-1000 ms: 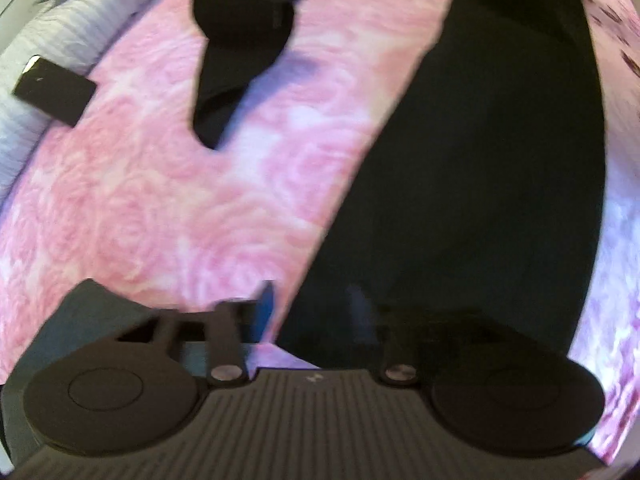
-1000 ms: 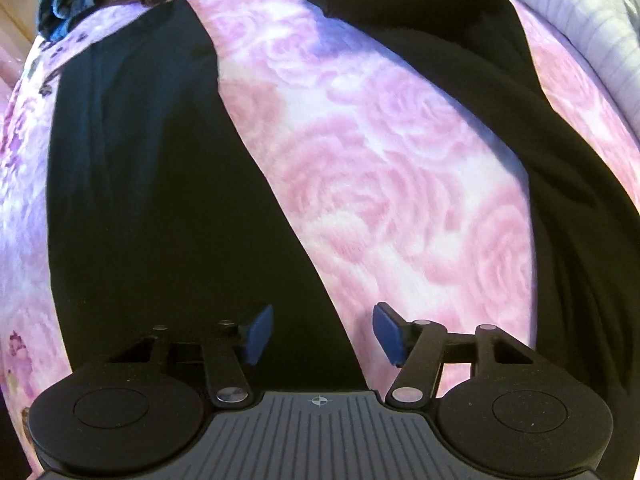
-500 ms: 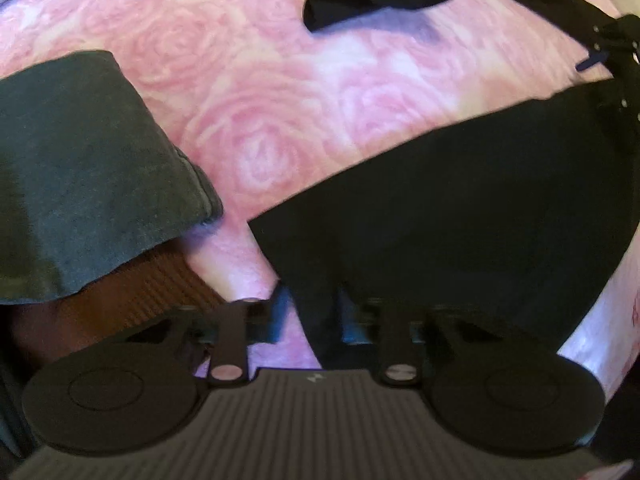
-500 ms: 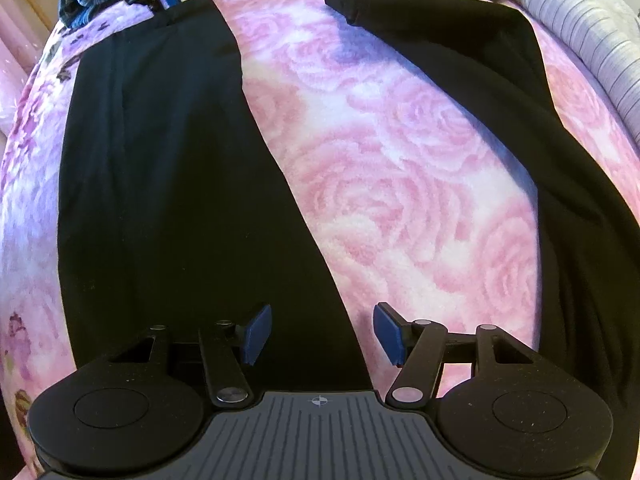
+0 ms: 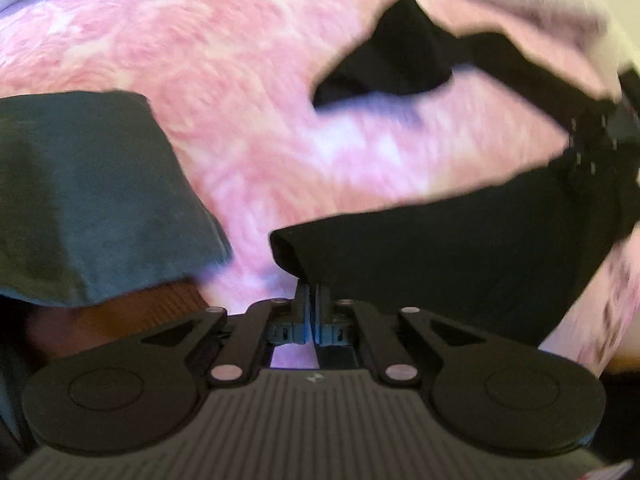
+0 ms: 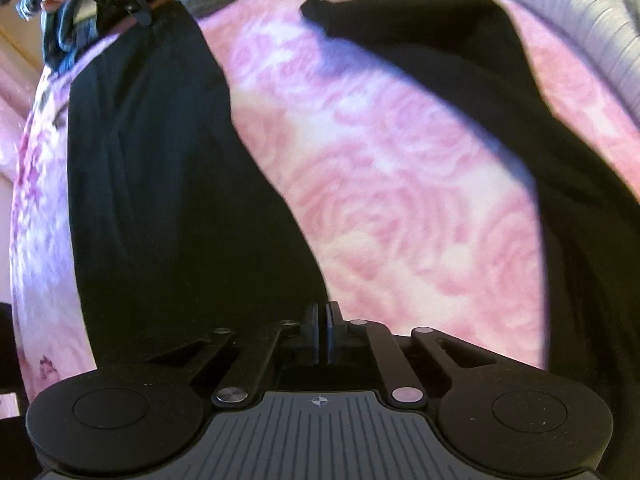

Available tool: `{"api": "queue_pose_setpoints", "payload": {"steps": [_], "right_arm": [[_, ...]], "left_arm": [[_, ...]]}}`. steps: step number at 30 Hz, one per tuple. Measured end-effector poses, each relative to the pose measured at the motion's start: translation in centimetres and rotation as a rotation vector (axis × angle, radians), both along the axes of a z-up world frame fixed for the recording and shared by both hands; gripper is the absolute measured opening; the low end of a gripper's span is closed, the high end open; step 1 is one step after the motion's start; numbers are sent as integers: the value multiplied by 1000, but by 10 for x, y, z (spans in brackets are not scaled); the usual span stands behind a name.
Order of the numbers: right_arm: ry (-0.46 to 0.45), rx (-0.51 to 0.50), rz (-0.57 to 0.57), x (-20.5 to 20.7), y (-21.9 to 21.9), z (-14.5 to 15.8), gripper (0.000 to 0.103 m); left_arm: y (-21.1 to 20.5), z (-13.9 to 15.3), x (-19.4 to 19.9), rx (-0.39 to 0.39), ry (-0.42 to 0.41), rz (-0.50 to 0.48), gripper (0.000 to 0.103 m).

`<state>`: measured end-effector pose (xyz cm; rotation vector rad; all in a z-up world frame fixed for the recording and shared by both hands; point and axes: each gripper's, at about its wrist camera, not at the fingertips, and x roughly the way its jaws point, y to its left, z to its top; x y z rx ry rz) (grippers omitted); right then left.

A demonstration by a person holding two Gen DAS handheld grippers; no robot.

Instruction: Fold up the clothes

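Fingers of both the left gripper (image 5: 311, 300) and right gripper (image 6: 322, 330) pinch the black trousers (image 6: 160, 200) on the pink rose-print bed (image 6: 400, 220); looks mid-fold, next probably carrying one leg across.

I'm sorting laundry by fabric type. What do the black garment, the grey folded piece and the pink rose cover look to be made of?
Black garment: thin, matte knit, probably jersey; it drapes limply without sheen. Grey folded piece: thicker, matte cotton-like cloth with a stitched hem, though blurred. Pink rose cover: soft printed fabric, slightly fuzzy-looking; fleece or brushed cotton, unclear.
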<state>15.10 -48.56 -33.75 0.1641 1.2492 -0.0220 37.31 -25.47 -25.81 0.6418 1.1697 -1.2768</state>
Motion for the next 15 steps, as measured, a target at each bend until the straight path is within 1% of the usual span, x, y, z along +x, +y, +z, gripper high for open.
{"api": "queue_pose_setpoints", "payload": {"steps": [2,3,6,8,10,12,13,15], "right_arm": [[-15,-5,-41,1,-11,7,3],[-23,-7,-62,1,-17,11,3],[-23,-15,-127,5,-32,5,4],[-16,-27,-168,6,-39,-1,4],[-9,-39,-210,7,-46,-8,4],[-2,-51,-252,8,-52,-14,4],[2,-57,-273,9,-56,-18,4],[-7,-75,-285,3,-52,-9,4]], "left_arm": [[-3,5,7,-26,25,29,0],[-8,3,12,-33,29,49,0],[-23,-5,25,-49,42,103,0],[-31,-19,32,-29,43,123,0],[-36,-31,34,-4,21,124,1],[-38,-39,34,13,-3,114,4],[-39,-37,33,8,-15,111,5],[-41,-33,31,-3,-39,106,6]]}}
